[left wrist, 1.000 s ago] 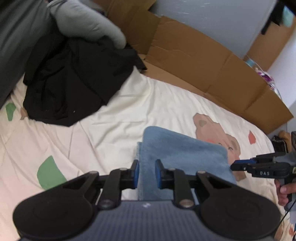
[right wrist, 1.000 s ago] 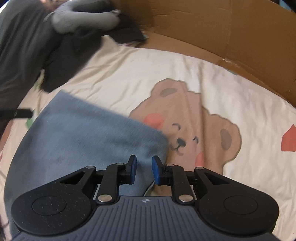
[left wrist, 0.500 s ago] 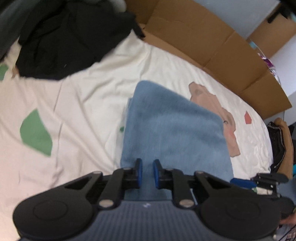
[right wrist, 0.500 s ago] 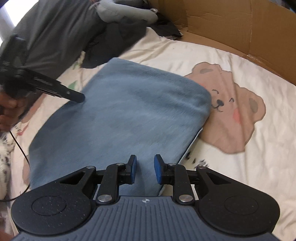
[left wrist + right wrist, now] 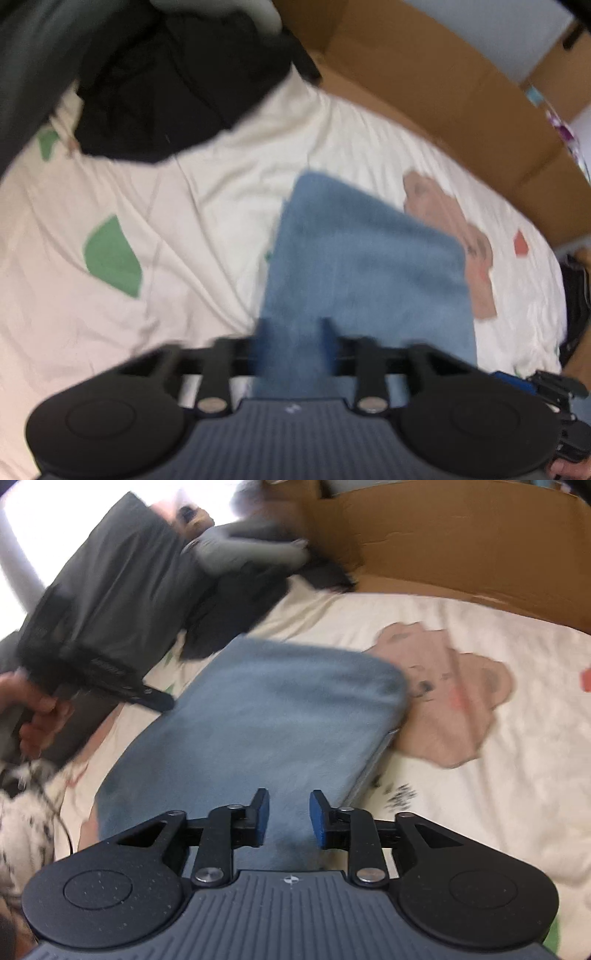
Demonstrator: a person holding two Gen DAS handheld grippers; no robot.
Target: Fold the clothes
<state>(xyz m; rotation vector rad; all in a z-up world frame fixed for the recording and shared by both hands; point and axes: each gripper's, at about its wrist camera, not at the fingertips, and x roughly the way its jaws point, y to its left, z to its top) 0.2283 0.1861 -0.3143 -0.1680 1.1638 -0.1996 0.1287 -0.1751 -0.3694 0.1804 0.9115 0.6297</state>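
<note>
A folded blue cloth [image 5: 369,266] lies flat on the cream bedsheet [image 5: 221,177]. My left gripper [image 5: 293,343] hovers over the cloth's near left end. Its jaws are opening, the blue fabric shows in the gap, and no pad presses on it. The picture is blurred. In the right wrist view the same blue cloth [image 5: 273,723] stretches away from my right gripper [image 5: 289,819]. That gripper's jaws are opening too, above the cloth's near edge with nothing pinched. The left gripper [image 5: 155,698] shows at the cloth's left side, held by a hand [image 5: 33,709].
A pile of black clothes [image 5: 177,85] lies at the far left of the bed, with a grey garment [image 5: 251,550] on it. Flattened cardboard [image 5: 443,92] lines the far side. A bear print [image 5: 450,701] is on the sheet right of the cloth.
Both pairs of jaws have widened from nearly closed. The right gripper has drawn back along the blue cloth towards its near edge. The left gripper has stayed over the cloth's end.
</note>
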